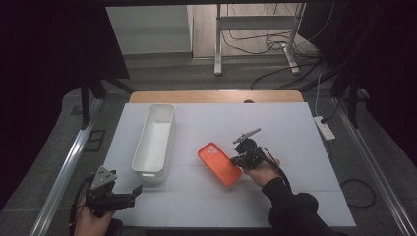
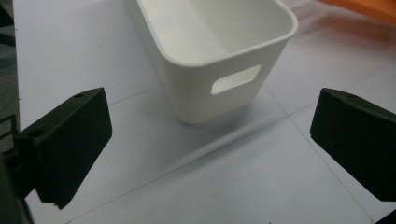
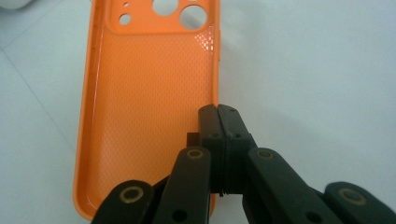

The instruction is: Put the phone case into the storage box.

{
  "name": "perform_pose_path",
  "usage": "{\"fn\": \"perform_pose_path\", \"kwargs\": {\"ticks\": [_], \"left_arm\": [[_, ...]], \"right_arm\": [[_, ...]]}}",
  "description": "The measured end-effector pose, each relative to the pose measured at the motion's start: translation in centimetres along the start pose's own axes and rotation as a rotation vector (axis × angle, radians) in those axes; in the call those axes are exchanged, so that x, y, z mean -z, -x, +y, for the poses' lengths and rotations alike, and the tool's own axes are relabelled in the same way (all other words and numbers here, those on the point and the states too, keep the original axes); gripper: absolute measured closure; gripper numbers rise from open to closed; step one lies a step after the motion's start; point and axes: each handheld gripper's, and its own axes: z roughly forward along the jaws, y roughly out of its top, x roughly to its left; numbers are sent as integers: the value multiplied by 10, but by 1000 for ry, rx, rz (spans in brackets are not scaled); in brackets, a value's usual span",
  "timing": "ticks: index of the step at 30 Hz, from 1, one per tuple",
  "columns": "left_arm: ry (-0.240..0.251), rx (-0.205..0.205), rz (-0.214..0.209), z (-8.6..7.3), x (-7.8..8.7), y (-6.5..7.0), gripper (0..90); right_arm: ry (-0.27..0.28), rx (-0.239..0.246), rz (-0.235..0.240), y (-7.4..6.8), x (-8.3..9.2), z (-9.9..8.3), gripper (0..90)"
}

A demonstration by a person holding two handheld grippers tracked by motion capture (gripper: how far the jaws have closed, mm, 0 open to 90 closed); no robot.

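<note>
A dim room hung with dark curtains surrounds a bench [image 1: 295,123] topped with a white sheet; bare wood shows along its far edge.

Nearest, at about 7 o'clock on the bench, the left claw [image 1: 129,195] sits in the person's left hand [image 1: 91,219], which is cut off by the lower edge of the high view. Its jaws stand wide apart with nothing between them, and they point toward the short end of the bin; in the left gripper view each jaw is cropped by the frame's side.

At about 5 o'clock the right claw [image 1: 238,160] is held in the right hand [image 1: 263,172], whose dark sleeve [image 1: 290,206] runs off the bottom. From above, the claw's tips are too dark and small to read. The right gripper view settles it: the jaws are pressed together on the long side wall of the orange phone case [image 3: 149,93], pinching that thin rim near the case's lower half. The claw's linkage hides the case's near corner there.

One phone case [image 1: 219,163] lies flat near the bench's middle, open side up, its camera cut-outs at the far end, just left of the right claw.

One white bin [image 1: 155,140], long and empty, stands at about 10 o'clock, well apart from the case; a slot handle shows in its near end wall [image 2: 236,79].

Beyond the bench, at 12 o'clock, metal legs [image 1: 219,44] of a frame and loose cables [image 1: 275,42] lie on the floor, and one power strip [image 1: 324,128] lies off the right edge.
</note>
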Motion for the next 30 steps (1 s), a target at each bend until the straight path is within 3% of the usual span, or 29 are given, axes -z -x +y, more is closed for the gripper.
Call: {"fn": "perform_pose_path", "kwargs": {"ticks": [6,12,23,30], "left_arm": [[-14,-9,-22,1,-1,0,7],[-12,8,-84,2,1,1,2],[50,-40,-136,17,-1,13,0],[66,-76,-198,29,-7,23,0]], "right_arm": [[35,10,6,-2,9,-2,892],[70,5,2,-2,22,-5,891],[121,-6,-12,2,39,-13,891],[148,-15,-12,3,49,-17,891]]}}
